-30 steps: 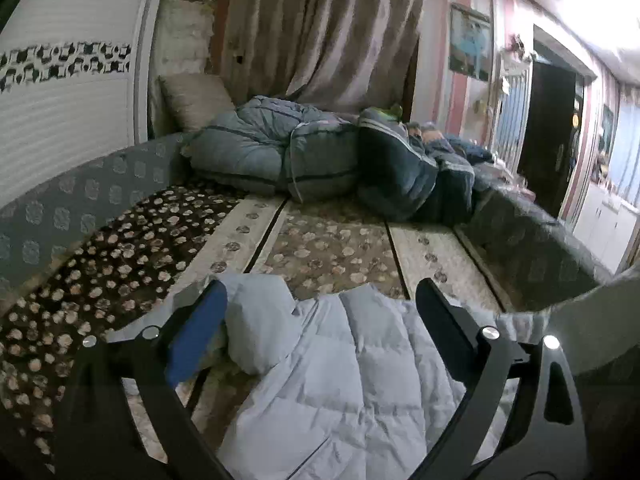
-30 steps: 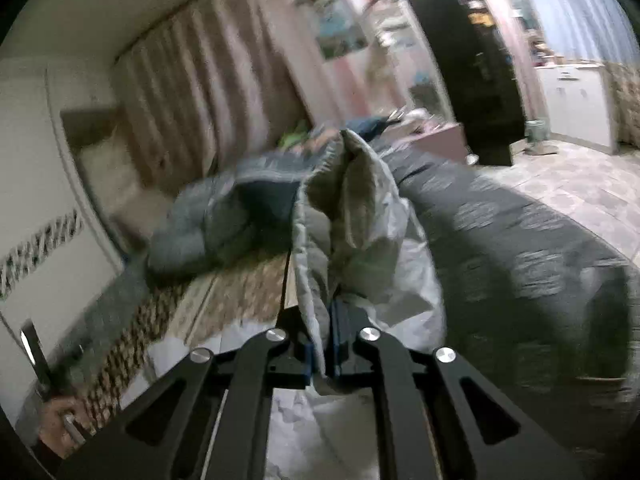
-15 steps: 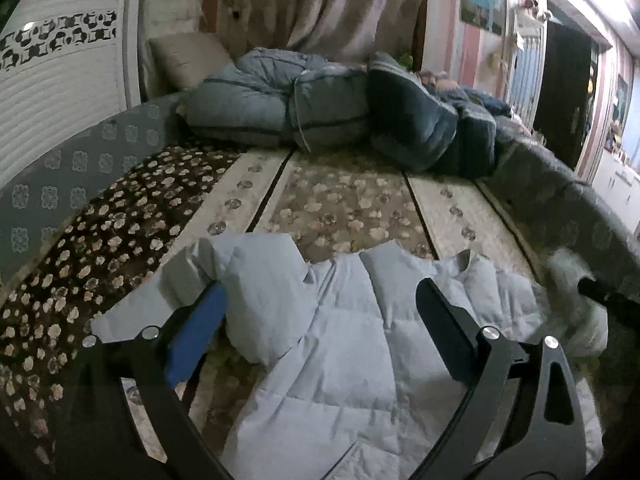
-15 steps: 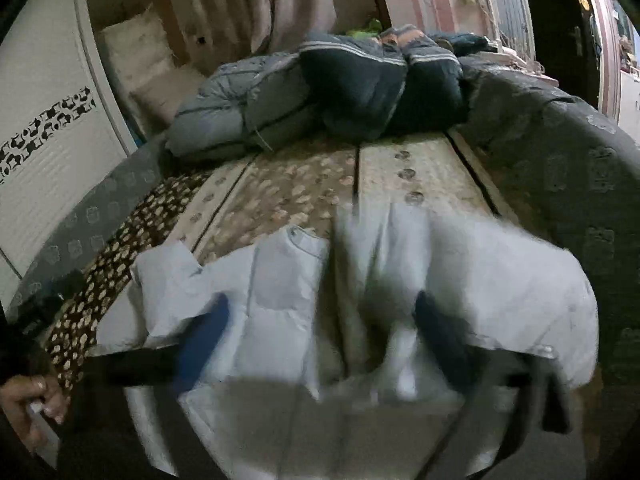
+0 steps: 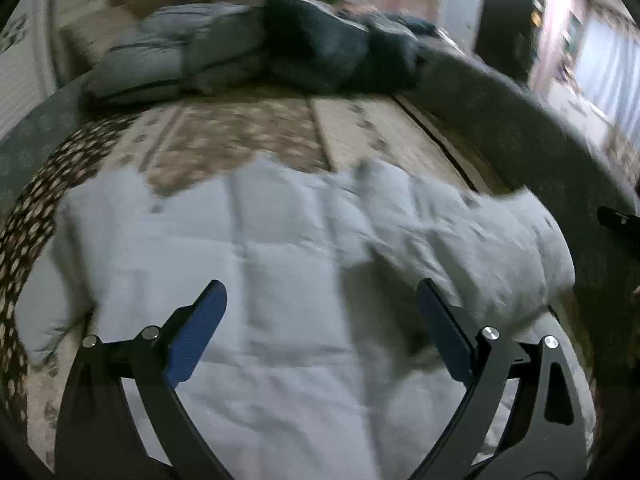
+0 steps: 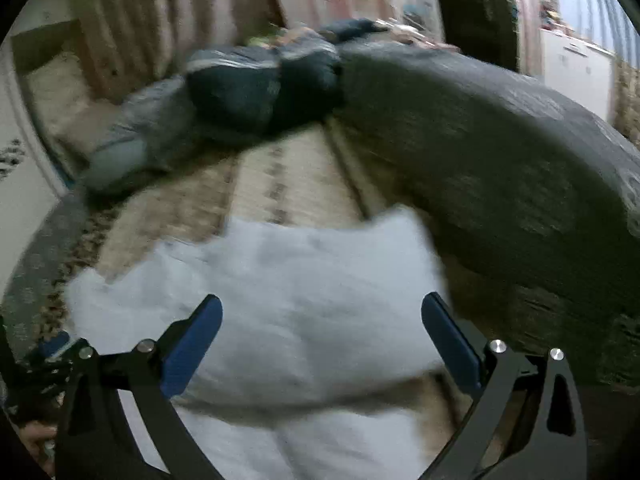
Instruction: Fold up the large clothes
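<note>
A pale blue quilted down jacket (image 5: 304,264) lies spread on the patterned bed cover (image 5: 248,132). It also shows in the right wrist view (image 6: 304,300), where its near side is bunched up and thick. My left gripper (image 5: 320,320) is open and empty, just above the jacket's middle. My right gripper (image 6: 320,332) is open and empty, above the jacket's right side. Both views are blurred by motion. A tip of the right gripper shows at the right edge of the left wrist view (image 5: 616,220).
A pile of dark and grey-blue bedding (image 5: 280,48) lies at the far end of the bed. A grey padded bed edge (image 6: 500,152) curves along the right side. A white wardrobe (image 6: 24,160) stands at the left. A dark doorway (image 5: 508,12) is at the far right.
My right gripper has let go of the jacket edge it held up a second ago and now stands open. The jacket has dropped flat. Both grippers have moved closer over it.
</note>
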Demonstrator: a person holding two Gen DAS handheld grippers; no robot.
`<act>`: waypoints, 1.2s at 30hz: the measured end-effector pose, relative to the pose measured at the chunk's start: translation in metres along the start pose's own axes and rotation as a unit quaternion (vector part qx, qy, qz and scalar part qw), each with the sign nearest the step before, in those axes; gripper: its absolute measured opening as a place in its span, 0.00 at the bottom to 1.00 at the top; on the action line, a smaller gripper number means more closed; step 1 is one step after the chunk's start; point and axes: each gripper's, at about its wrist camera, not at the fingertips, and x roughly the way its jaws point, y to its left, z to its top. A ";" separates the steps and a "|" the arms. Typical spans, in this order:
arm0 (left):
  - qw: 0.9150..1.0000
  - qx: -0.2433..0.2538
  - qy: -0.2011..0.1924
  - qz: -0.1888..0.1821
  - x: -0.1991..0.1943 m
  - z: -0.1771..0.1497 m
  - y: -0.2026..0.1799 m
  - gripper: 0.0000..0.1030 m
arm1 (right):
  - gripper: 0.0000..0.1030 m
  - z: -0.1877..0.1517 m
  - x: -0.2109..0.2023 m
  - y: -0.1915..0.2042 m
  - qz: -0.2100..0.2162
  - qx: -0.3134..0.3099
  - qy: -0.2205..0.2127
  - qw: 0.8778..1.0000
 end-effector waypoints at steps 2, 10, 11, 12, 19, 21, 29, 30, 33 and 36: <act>1.000 0.016 0.013 -0.015 0.015 -0.008 -0.033 0.92 | 0.97 -0.007 0.001 -0.023 -0.011 0.004 0.013 1.000; 0.997 0.031 0.065 -0.015 0.071 -0.023 -0.103 0.84 | 0.97 -0.030 -0.009 -0.081 -0.026 -0.002 0.039 0.999; 0.997 0.032 0.072 -0.013 0.077 -0.025 -0.105 0.80 | 0.97 -0.032 -0.009 -0.082 -0.024 -0.001 0.039 0.999; 0.996 0.023 0.084 -0.027 0.085 -0.028 -0.105 0.65 | 0.97 -0.032 -0.009 -0.084 -0.018 0.002 0.043 0.999; 0.997 -0.025 0.070 -0.034 0.083 -0.019 -0.068 0.03 | 0.97 -0.030 -0.001 -0.073 0.001 0.002 0.050 0.999; 0.998 -0.049 0.043 -0.014 0.066 -0.006 -0.043 0.03 | 0.97 -0.030 0.003 -0.065 0.001 -0.001 0.052 0.999; 0.989 -0.088 -0.008 0.117 0.011 0.015 0.073 0.03 | 0.97 -0.031 0.028 -0.026 -0.005 -0.008 0.067 0.998; 0.987 -0.091 -0.004 0.131 0.012 0.013 0.090 0.05 | 0.97 -0.032 0.034 -0.018 -0.003 -0.008 0.072 0.997; 0.981 -0.120 0.015 0.151 0.016 0.006 0.127 0.26 | 0.97 -0.037 0.052 0.002 0.004 -0.008 0.086 0.996; 0.970 -0.147 0.002 0.195 0.010 -0.004 0.156 0.76 | 0.97 -0.042 0.067 0.023 0.000 -0.024 0.094 0.995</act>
